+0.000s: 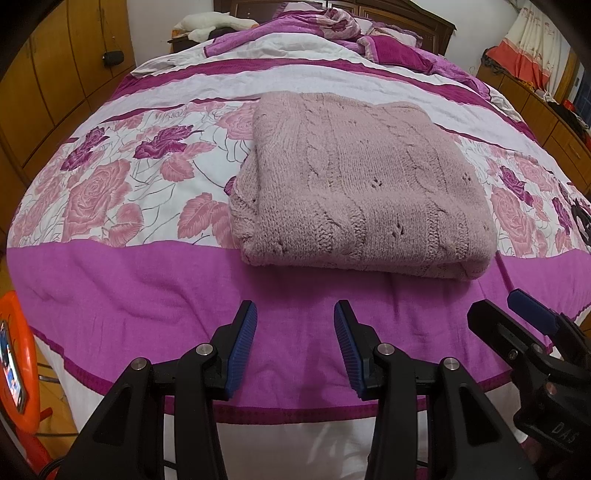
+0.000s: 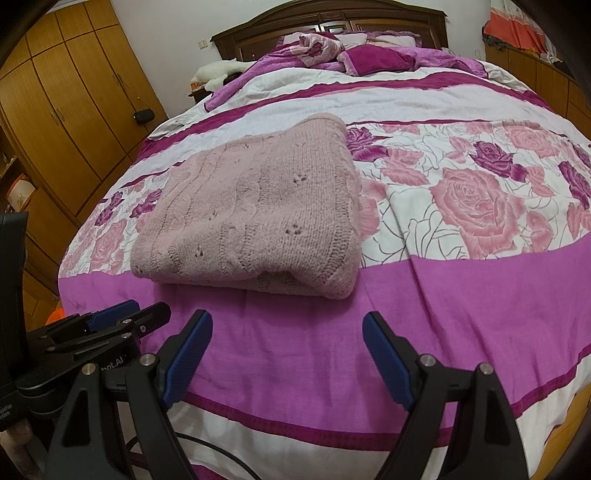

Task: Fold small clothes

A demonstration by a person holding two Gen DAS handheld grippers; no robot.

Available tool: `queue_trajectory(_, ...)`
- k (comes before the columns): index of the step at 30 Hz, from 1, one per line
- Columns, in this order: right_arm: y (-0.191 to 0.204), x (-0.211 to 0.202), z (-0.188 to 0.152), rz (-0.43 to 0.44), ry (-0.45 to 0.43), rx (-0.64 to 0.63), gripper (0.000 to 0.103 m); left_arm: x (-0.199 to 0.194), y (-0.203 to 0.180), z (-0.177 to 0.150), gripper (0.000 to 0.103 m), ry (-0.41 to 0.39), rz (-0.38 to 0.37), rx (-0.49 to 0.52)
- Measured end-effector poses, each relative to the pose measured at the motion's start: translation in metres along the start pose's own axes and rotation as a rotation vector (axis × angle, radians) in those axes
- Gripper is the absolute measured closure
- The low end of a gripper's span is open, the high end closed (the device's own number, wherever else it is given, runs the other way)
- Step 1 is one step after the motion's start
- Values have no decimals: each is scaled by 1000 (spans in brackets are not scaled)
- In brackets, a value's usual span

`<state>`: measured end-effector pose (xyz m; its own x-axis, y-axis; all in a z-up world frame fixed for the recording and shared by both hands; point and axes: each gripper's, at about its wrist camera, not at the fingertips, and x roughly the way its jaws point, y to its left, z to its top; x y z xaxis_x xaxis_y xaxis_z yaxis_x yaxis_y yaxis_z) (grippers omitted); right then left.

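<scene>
Left wrist view. A bed (image 1: 147,280) with a floral pink, white and magenta cover fills the frame; wooden wardrobes (image 1: 55,81) line the left wall, a dark headboard (image 1: 406,14) stands at the far end. A folded pink knitted sweater (image 1: 362,184) lies flat on the cover, straddling the rose-printed band and the plain magenta band near the foot of the bed. The left tongs (image 1: 295,347) hover above the magenta band, near side of the sweater and apart from it; the blue pads stand partly open with only bare cover visible between them, gripping nothing. The right tongs (image 1: 517,314) enter at the lower right edge, just beside the left pair.

Right wrist view. The same bed (image 2: 443,295), wardrobes (image 2: 74,110) at left, headboard (image 2: 332,22) far. The sweater (image 2: 255,214) lies left of centre. The right tongs (image 2: 287,354) are wide open above the magenta band, empty, touching neither sweater nor cover. The left tongs (image 2: 122,314) appear at lower left, seen from the side, so their gap cannot be judged here.
</scene>
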<state>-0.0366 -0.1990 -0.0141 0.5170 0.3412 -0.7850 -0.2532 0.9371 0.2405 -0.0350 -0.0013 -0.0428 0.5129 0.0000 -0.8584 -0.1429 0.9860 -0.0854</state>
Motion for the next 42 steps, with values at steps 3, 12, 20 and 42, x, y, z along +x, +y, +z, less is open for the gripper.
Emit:
queue_trajectory(3, 2, 0, 0, -1, 1, 1, 17, 0, 1, 0, 82, -1, -1, -1)
queue_trajectory(12, 3, -1, 0, -1, -1, 2, 17, 0, 0, 0, 82, 0, 0, 0)
queue_trajectory(20, 1, -1, 0, 1, -2, 2, 17, 0, 0, 0, 82, 0, 0, 0)
queue_trajectory(42, 1, -3, 0, 4, -8, 6, 17, 0, -1, -1, 82, 0, 2, 2)
